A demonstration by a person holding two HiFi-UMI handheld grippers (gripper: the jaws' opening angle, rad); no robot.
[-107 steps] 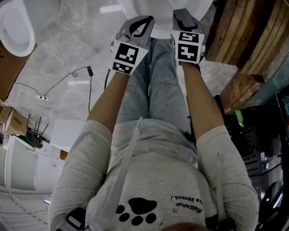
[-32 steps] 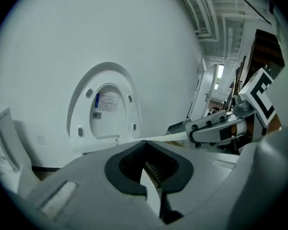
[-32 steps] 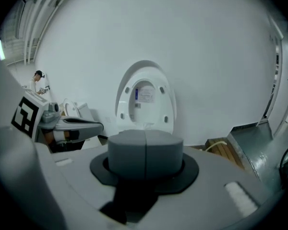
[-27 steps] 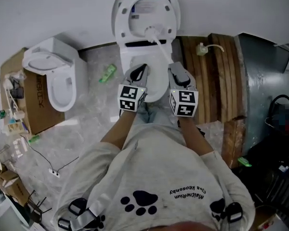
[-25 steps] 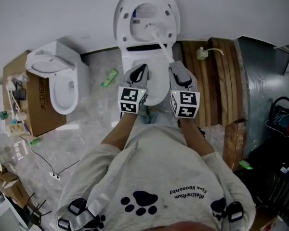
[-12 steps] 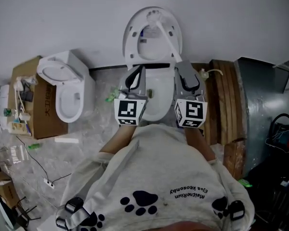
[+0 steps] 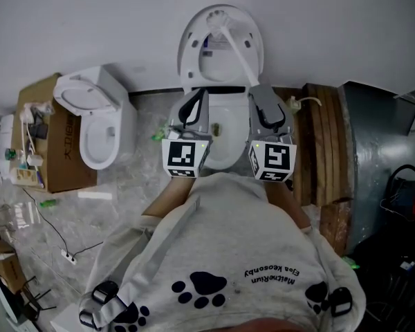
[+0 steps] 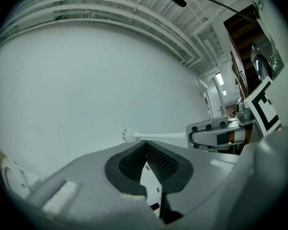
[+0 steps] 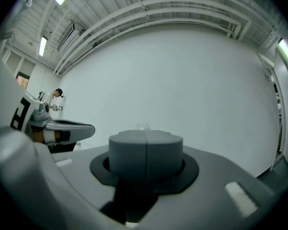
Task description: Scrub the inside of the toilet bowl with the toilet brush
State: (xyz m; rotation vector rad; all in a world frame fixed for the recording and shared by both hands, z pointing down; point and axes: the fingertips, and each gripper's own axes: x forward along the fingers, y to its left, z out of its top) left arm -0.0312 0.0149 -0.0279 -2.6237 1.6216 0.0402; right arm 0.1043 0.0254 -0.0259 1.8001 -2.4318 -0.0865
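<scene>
The white toilet (image 7: pixel 225 163) stands straight ahead against the wall, its lid (image 7: pixel 202 61) raised. My right gripper (image 7: pixel 260 94) is shut on the handle of the white toilet brush (image 7: pixel 236 54), which slants up and left across the lid, its head (image 7: pixel 217 22) near the lid's top. In the right gripper view the jaws (image 9: pixel 146 137) are closed, with bristles (image 9: pixel 143 126) showing just above them. My left gripper (image 7: pixel 196 97) hovers over the bowl's left rim, shut and empty. From the left gripper (image 8: pixel 146 145) view, the brush (image 8: pixel 130 136) pokes out leftward from the right gripper (image 8: pixel 216 133).
A second white toilet (image 7: pixel 97 126) stands to the left beside a cardboard box (image 7: pixel 47 140) with clutter on top. Wooden planks (image 7: pixel 325 147) and a grey metal drum (image 7: pixel 384 137) flank the right. A green scrap (image 7: pixel 157 135) and a cable (image 7: pixel 48 234) lie on the floor.
The view rose from my legs to the whole toilet. Both grippers lifted slightly, and the brush head travelled up the raised lid toward its top.
</scene>
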